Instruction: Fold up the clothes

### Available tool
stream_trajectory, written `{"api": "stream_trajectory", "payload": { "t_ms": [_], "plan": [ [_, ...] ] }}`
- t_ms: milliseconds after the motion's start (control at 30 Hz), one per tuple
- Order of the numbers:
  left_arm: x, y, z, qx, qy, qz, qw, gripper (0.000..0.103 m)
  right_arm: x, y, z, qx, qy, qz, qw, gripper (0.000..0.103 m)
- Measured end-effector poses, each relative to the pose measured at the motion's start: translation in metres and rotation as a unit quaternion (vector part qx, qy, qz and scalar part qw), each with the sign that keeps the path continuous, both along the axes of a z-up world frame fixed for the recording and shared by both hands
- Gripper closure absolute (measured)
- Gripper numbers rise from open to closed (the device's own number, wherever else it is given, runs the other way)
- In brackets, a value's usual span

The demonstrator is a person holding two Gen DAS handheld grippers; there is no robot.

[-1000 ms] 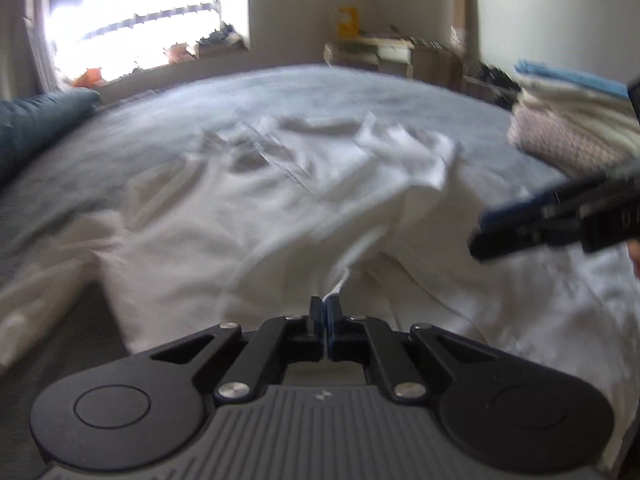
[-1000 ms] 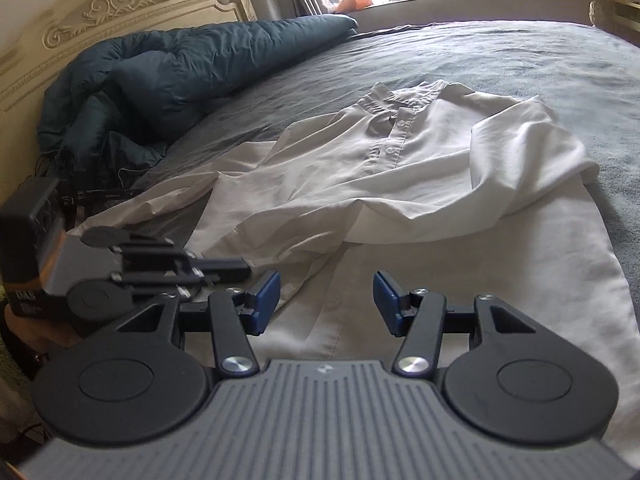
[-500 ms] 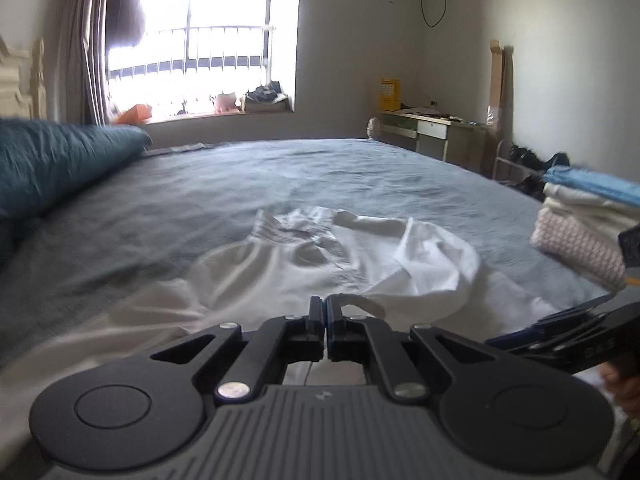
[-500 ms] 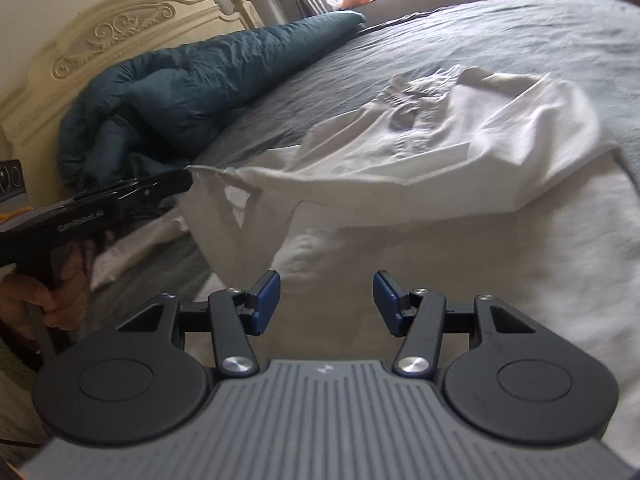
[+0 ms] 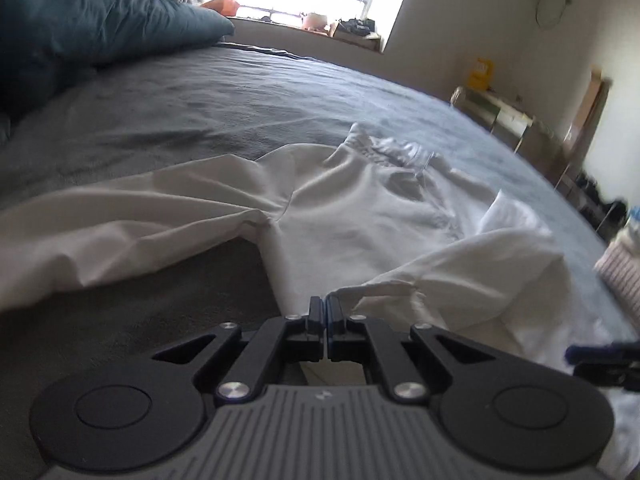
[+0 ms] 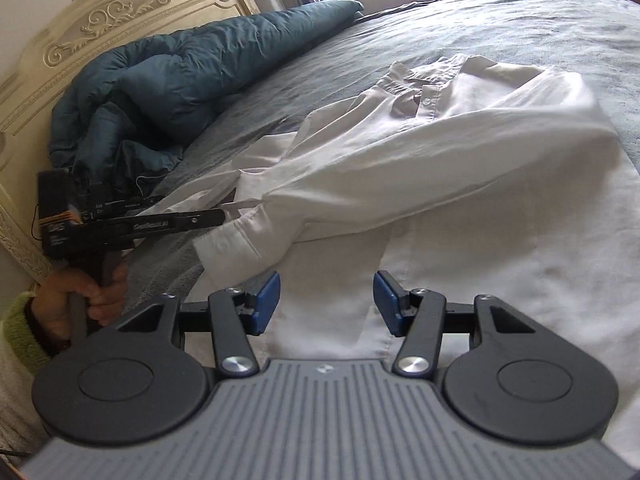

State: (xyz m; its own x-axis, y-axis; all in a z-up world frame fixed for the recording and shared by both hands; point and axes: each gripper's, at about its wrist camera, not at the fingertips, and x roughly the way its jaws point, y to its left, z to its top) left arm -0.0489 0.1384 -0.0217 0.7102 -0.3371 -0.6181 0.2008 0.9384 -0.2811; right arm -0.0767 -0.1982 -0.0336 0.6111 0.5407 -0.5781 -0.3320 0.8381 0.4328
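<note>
The left tongs (image 5: 323, 307) are clamping the white shirt's (image 6: 460, 152) sleeve cuff (image 6: 228, 240); the right tongs (image 6: 326, 302) are standing apart, empty; next, laying this sleeve across the body

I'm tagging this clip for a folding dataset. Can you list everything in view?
shirt: one, white, spread on the bed, one sleeve drawn across its front
bed cover: one, grey, under the shirt
duvet: one, dark teal, bunched against the headboard
headboard: one, cream, carved, behind the duvet
folded pile: one, pinkish, blurred, right edge of the left view
left gripper: black, shut on the shirt's sleeve cuff
right gripper: black with blue pads, open above the shirt
hand: one, green cuff, holding the left gripper's handle
</note>
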Motion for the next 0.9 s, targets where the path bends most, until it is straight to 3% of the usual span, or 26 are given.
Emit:
{"api": "stream_trajectory", "payload": {
  "t_ms": [133, 333, 467, 567, 767, 900],
  "plan": [
    [-0.016, -0.006, 0.02, -0.01, -0.034, -0.018, 0.9992, 0.101, 0.001, 0.009, 0.002, 0.004, -0.009, 0.012, 1.0, 0.052],
    [-0.028, -0.028, 0.049, -0.036, -0.05, -0.058, 0.9964, 0.101, 0.007, 0.032, 0.007, 0.083, -0.011, 0.041, 0.996, 0.05],
    [-0.029, -0.041, 0.065, -0.049, -0.063, -0.071, 0.9943, 0.101, -0.001, 0.058, 0.01, 0.07, -0.032, 0.056, 0.996, 0.046],
    [-0.028, -0.049, 0.075, -0.055, -0.073, -0.078, 0.9928, 0.101, -0.003, 0.072, 0.004, 0.06, -0.024, 0.052, 0.997, 0.046],
    [-0.033, -0.061, 0.085, -0.05, -0.085, -0.09, 0.991, 0.101, -0.006, 0.055, -0.007, 0.1, -0.008, -0.02, 0.995, 0.047],
    [-0.034, -0.062, 0.085, -0.07, -0.08, -0.096, 0.9897, 0.101, -0.004, 0.047, -0.008, 0.118, -0.013, -0.038, 0.992, 0.05]
  ]
}}
